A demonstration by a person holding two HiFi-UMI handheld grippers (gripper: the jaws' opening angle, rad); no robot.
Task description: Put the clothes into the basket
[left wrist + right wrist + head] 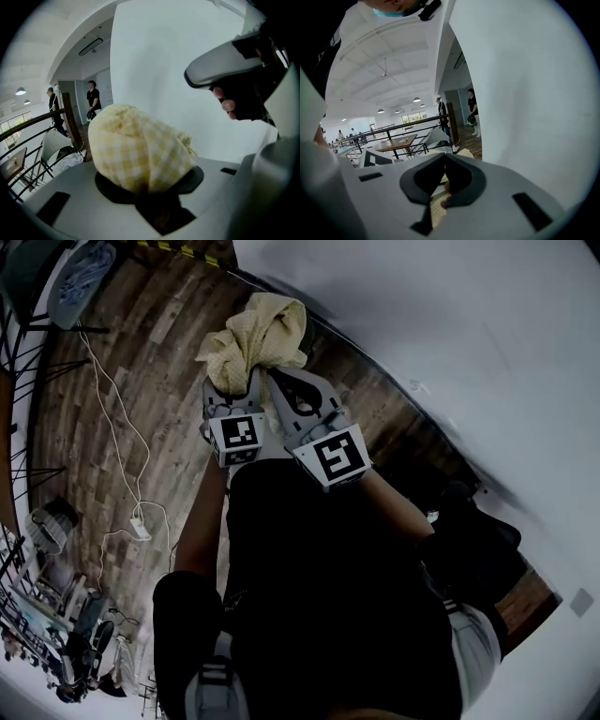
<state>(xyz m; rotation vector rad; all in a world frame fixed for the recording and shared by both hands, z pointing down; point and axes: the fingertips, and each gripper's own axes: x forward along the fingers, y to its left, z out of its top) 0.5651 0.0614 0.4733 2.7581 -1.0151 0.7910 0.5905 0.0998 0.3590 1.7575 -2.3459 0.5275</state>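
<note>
Clamped on pale-yellow checked soft cloth [255, 338] w/ left hand-held gripper [232, 388] & right hand-held gripper [286, 385], jaws part-closed, mid-air over brown wood-plank floor [141, 409]. Light, floppy, non-fragile; best gripped at bunched folds. No basket in view.

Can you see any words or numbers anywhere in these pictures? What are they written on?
There are no words or numbers to read.
The left cube and the right cube carry only black-and-white square patterns, not letters.
The yellow checked cloth shows no label or print.
</note>
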